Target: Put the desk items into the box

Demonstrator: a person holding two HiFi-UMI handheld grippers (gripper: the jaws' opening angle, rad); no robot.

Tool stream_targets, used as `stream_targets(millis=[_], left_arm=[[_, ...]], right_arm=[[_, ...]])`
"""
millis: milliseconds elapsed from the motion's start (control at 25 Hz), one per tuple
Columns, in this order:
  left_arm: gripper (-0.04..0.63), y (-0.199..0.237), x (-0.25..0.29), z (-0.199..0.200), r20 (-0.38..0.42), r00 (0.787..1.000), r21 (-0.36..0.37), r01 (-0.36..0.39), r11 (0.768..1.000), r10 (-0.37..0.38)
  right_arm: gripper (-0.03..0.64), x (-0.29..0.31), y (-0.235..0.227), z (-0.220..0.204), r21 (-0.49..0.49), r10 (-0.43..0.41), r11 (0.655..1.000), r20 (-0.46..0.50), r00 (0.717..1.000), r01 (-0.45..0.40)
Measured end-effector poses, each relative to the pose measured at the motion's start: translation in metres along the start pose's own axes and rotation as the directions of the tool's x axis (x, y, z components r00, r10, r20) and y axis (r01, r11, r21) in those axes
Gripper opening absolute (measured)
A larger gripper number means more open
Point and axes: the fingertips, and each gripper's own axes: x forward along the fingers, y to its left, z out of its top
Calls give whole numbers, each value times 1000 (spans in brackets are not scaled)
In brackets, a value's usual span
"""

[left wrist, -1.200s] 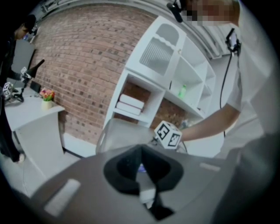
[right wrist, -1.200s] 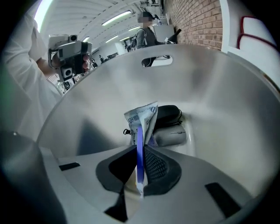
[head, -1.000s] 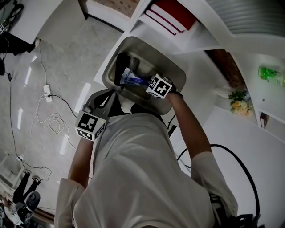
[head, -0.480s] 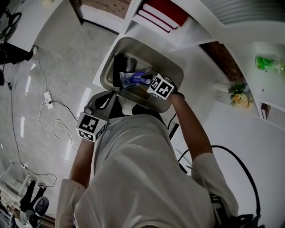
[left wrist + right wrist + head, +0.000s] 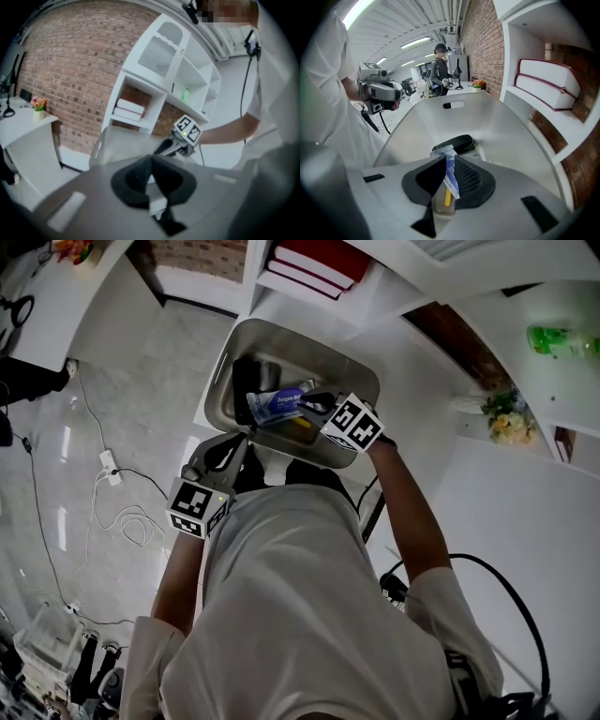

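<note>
Head view, upper centre: grey box (image 5: pixel 223 381) below a white shelf (image 5: pixel 281 298) with red-edged books (image 5: pixel 314 259). The right hand-held gripper (image 5: pixel 314 407) reaches into the box from the right. Its jaws are closing on a blue-and-white packet (image 5: pixel 277 404), which stands between the pads in the right gripper view, over the box interior. A black case (image 5: pixel 454 143) lies on the box floor just beyond the packet. The left hand-held gripper (image 5: pixel 225 444), outside the box at its lower left edge, has its jaws pressed together with nothing between them.
</note>
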Motion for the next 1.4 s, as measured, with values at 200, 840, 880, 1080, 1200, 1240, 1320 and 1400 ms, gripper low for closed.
stream_targets(millis=[200,840,880,1080,1200,1240,1320,1400], left_arm=[[3,-11,7,0,-8,1000,25,23,999,-23],[3,-54,11,10,67,990,-8,-120,993,120],[3,-58,10,10,70,989,-8,-127,992,127],[3,-84,11,9,84,985,0,-152,988,151],[2,-99,9,7,95,982,-2,-166,986,166],[3,-104,9,7,99,980,-3,-173,985,172],[3,-113,6,6,109,976,-3,-189,982,188],[3,-122,2,6,122,971,-3,-209,978,208]], right_arm=[[29,-31,5,6,9,-49,999,72,996,48],[2,-141,34,-10,128,-128,988,346,929,89],[2,-145,38,-14,135,-134,987,355,925,91],[2,-165,55,-32,192,-138,979,405,904,63],[2,-179,69,-40,217,-132,975,447,885,35],[2,-183,73,-42,222,-127,975,462,878,24],[2,-192,82,-45,228,-118,974,489,864,5],[2,-199,88,-50,232,-115,973,508,853,-7]])
